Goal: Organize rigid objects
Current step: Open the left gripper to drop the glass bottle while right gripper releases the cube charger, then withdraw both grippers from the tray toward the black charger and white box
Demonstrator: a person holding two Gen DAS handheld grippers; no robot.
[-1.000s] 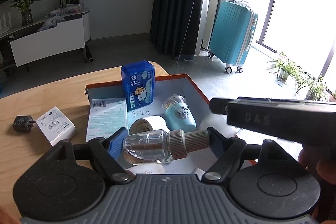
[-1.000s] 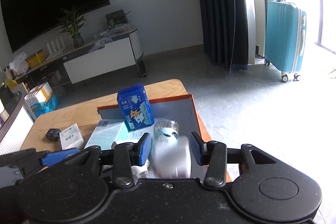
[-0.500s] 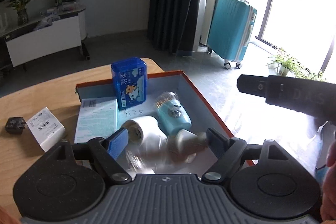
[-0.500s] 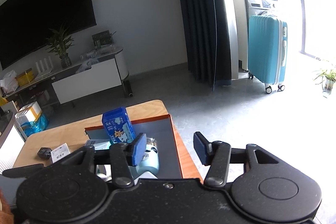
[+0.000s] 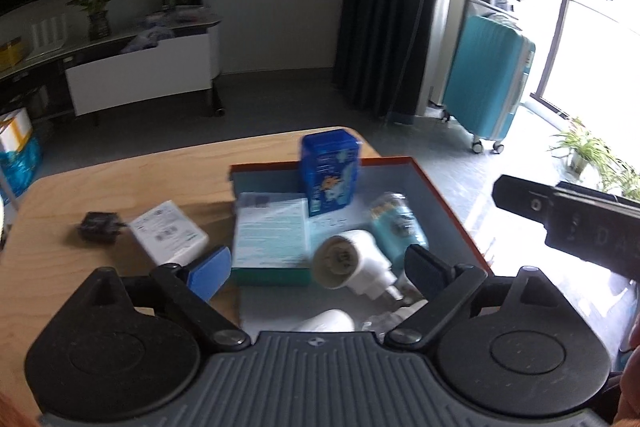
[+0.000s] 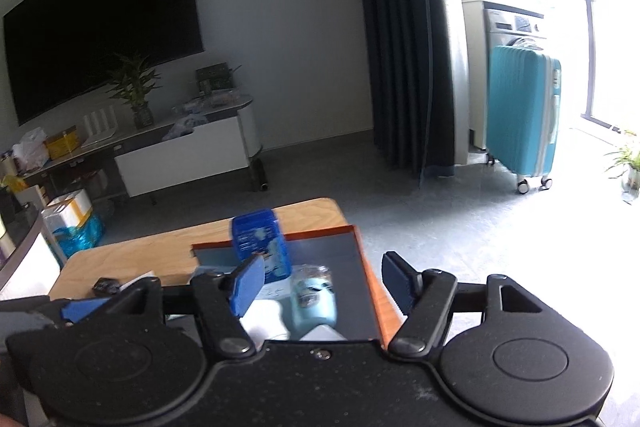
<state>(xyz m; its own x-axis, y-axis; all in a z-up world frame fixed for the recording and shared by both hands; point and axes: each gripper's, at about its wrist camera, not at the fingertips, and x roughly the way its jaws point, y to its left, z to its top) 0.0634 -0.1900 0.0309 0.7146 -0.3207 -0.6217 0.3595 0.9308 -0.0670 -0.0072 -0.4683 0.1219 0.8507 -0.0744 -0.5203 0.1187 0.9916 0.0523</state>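
An orange-rimmed box (image 5: 440, 193) sits on the wooden table (image 5: 120, 179). It holds an upright blue pack (image 5: 330, 173), a flat teal-and-white carton (image 5: 272, 239), a light blue bottle (image 5: 396, 227), a white plug-in device (image 5: 352, 263) and the clear bottle (image 5: 384, 321), mostly hidden by my gripper body. My left gripper (image 5: 318, 269) is open and empty above the box's near end. My right gripper (image 6: 324, 285) is open and empty, raised above the box (image 6: 366, 267), with the blue pack (image 6: 260, 243) and light blue bottle (image 6: 314, 301) below.
A white adapter box (image 5: 168, 237) and a black charger (image 5: 98, 227) lie on the table left of the box. The table's far edge and right edge are close to the box. A teal suitcase (image 5: 488, 83) stands on the floor beyond.
My left gripper has opened and dropped the clear bottle into the box, then pulled back. My right gripper has let go of the white device and risen, open.
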